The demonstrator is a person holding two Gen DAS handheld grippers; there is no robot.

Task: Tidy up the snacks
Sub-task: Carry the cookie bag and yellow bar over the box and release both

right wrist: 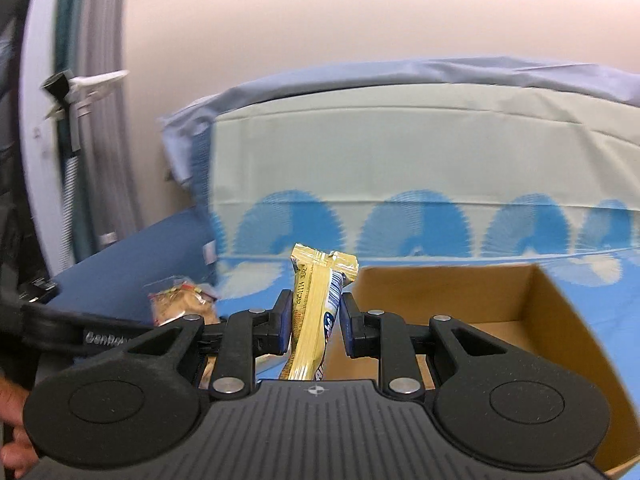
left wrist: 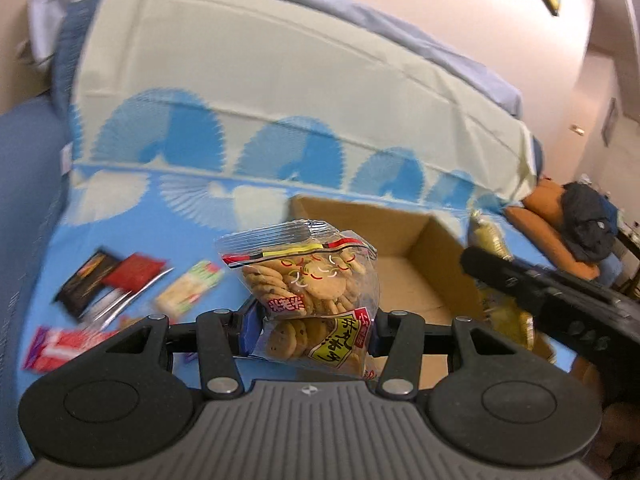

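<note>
My left gripper [left wrist: 312,326] is shut on a clear bag of small round crackers [left wrist: 308,280] and holds it up just left of the open cardboard box [left wrist: 404,276]. My right gripper [right wrist: 314,322] is shut on a yellow snack bar wrapper [right wrist: 316,304], held upright at the left edge of the same box [right wrist: 552,320]. In the left wrist view the right gripper's black body [left wrist: 560,300] reaches in from the right with the yellow wrapper [left wrist: 488,236] over the box. In the right wrist view the cracker bag [right wrist: 182,300] shows at left.
Several loose snack packets lie on the blue patterned cloth at left: a dark packet [left wrist: 86,276], a red one [left wrist: 136,268], a green-and-white one [left wrist: 188,290] and a red-and-white one [left wrist: 56,346]. A sofa back rises behind. An orange cushion [left wrist: 560,232] lies at far right.
</note>
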